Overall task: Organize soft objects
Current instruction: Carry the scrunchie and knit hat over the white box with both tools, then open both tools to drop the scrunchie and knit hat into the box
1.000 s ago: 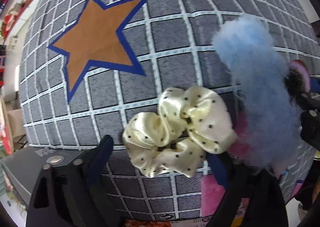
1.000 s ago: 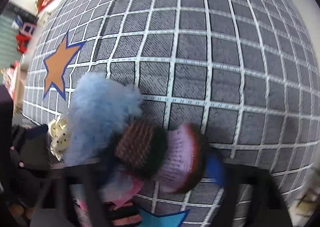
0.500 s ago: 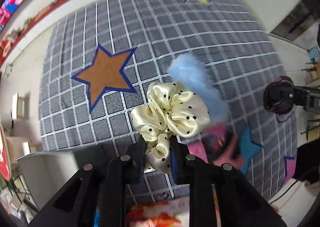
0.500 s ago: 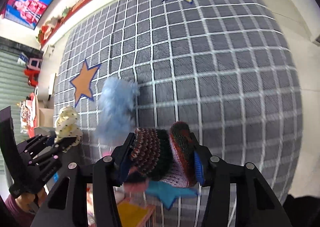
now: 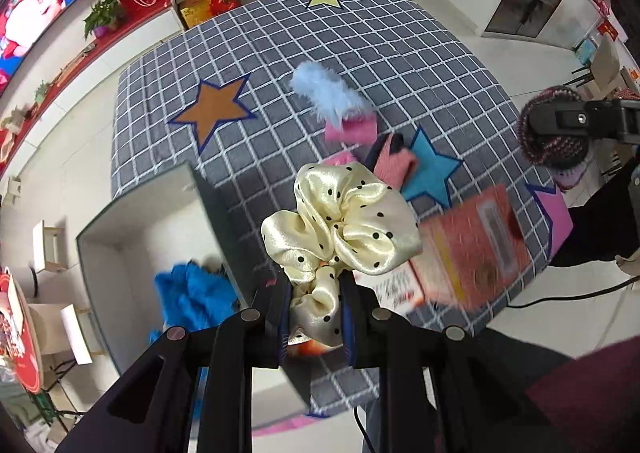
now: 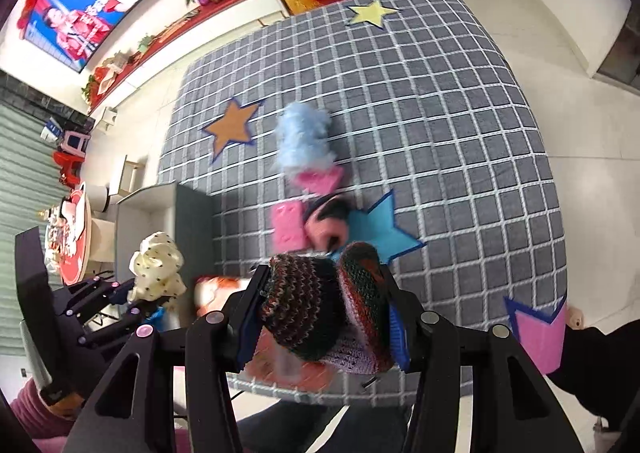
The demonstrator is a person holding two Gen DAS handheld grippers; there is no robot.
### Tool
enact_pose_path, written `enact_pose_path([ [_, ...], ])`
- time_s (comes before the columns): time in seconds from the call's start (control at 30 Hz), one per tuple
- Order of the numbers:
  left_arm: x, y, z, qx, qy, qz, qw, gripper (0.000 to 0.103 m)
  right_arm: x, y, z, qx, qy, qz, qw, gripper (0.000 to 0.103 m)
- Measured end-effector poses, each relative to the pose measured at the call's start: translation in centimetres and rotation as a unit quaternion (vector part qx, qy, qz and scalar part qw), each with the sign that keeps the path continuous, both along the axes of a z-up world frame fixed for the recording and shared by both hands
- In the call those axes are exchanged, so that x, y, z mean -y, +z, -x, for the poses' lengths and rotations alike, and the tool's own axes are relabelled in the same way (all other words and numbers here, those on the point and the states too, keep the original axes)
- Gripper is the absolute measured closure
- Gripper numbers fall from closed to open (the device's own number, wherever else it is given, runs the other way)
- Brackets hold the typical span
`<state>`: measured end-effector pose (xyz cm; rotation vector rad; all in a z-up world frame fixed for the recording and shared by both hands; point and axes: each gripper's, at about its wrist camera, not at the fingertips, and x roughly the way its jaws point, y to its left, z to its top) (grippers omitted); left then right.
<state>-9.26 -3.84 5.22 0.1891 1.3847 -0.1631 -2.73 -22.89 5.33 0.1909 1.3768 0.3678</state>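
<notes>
Both soft things are picked up and high over the rug [image 5: 360,53], so next they likely go into the grey box [image 5: 132,221]: the left gripper [image 5: 316,317] pinches the dotted scrunchie [image 5: 344,229] tight, and the right gripper [image 6: 320,313] squeezes the knitted hat [image 6: 312,305].

scrunchie [image 5: 340,229] in left claw [image 5: 314,317]: glossy cream satin, dotted | hat [image 6: 320,305] in right claw [image 6: 320,317]: rough multicolour knit | beyond claws, rug [image 5: 400,37]: matt grey woven cloth | blue piece [image 5: 328,97]: fluffy fur
</notes>
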Motion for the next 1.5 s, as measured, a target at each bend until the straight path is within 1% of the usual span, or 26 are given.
enact_pose_path([
  [0.07, -0.9, 0.6, 0.9, 0.006, 0.011, 0.001, 0.9999, 0.08, -1.6, 0.7, 1.0, 0.007, 0.011, 0.0, 1.0, 0.05],
  [0.2, -2.9, 1.3, 1.7, 0.02, 0.035, -0.006, 0.9992, 0.08, -5.0, 1.6, 2.5, 0.017, 0.051, 0.007, 0.999, 0.05],
  [0.33, -4.8, 1.7, 2.6, 0.033, 0.058, 0.001, 0.9977, 0.08, -8.2, 2.2, 3.6, 0.026, 0.092, 0.009, 0.995, 0.05],
  [0.53, -6.7, 1.6, 3.8, 0.039, 0.089, 0.01, 0.9952, 0.08, -11.0, 2.9, 4.6, 0.04, 0.134, 0.022, 0.99, 0.05],
  [0.67, -7.9, 1.9, 4.4, 0.05, 0.109, 0.008, 0.9928, 0.08, -12.2, 3.1, 4.9, 0.044, 0.152, 0.026, 0.987, 0.05],
  [0.73, -8.9, 2.0, 4.9, 0.056, 0.126, 0.005, 0.9904, 0.08, -13.1, 3.2, 5.1, 0.045, 0.165, 0.027, 0.985, 0.05],
  [0.87, -11.4, 1.3, 6.2, 0.047, 0.174, 0.011, 0.9836, 0.08, -15.6, 2.8, 5.5, 0.04, 0.207, 0.028, 0.977, 0.05],
  [0.93, -12.9, 0.5, 7.2, 0.038, 0.204, 0.017, 0.9782, 0.08, -17.2, 2.4, 5.7, 0.036, 0.232, 0.031, 0.972, 0.05],
  [1.0, -14.1, -0.4, 8.1, 0.029, 0.229, 0.013, 0.9729, 0.08, -19.1, 1.9, 5.8, 0.03, 0.261, 0.036, 0.964, 0.05],
  [1.03, -14.6, -0.8, 8.5, 0.024, 0.242, 0.012, 0.9699, 0.08, -20.2, 1.6, 5.8, 0.027, 0.276, 0.036, 0.96, 0.05],
  [1.13, -16.6, -2.2, 9.5, 0.007, 0.292, 0.017, 0.9563, 0.08, -23.5, 1.2, 5.6, 0.029, 0.314, 0.036, 0.948, 0.05],
  [1.2, -17.2, -2.7, 9.6, 0.005, 0.307, 0.015, 0.9516, 0.08, -25.7, 0.9, 5.4, 0.033, 0.335, 0.037, 0.941, 0.05],
  [1.27, -17.6, -2.8, 9.5, 0.007, 0.314, 0.012, 0.9492, 0.08, -27.9, 0.6, 5.1, 0.036, 0.354, 0.04, 0.934, 0.05],
  [1.3, -17.7, -2.9, 9.4, 0.009, 0.317, 0.014, 0.9484, 0.079, -29.0, 0.3, 4.9, 0.037, 0.362, 0.042, 0.931, 0.05],
  [1.37, -17.8, -2.8, 9.4, 0.019, 0.319, 0.019, 0.9472, 0.071, -30.9, -0.2, 4.3, 0.042, 0.373, 0.049, 0.926, 0.05],
  [1.4, -17.9, -2.6, 9.5, 0.027, 0.322, 0.02, 0.9461, 0.053, -31.7, -0.5, 3.9, 0.043, 0.376, 0.05, 0.924, 0.05],
  [1.43, -18.0, -2.5, 9.7, 0.034, 0.325, 0.023, 0.9449, 0.034, -32.1, -0.6, 3.6, 0.041, 0.377, 0.048, 0.924, 0.047],
  [1.47, -18.1, -2.4, 9.9, 0.038, 0.326, 0.026, 0.9442, 0.023, -32.8, -1.0, 3.1, 0.038, 0.377, 0.045, 0.924, 0.043],
  [1.5, -18.2, -2.3, 10.1, 0.042, 0.329, 0.029, 0.9431, 0.016, -33.0, -1.1, 2.8, 0.038, 0.377, 0.044, 0.925, 0.035],
])
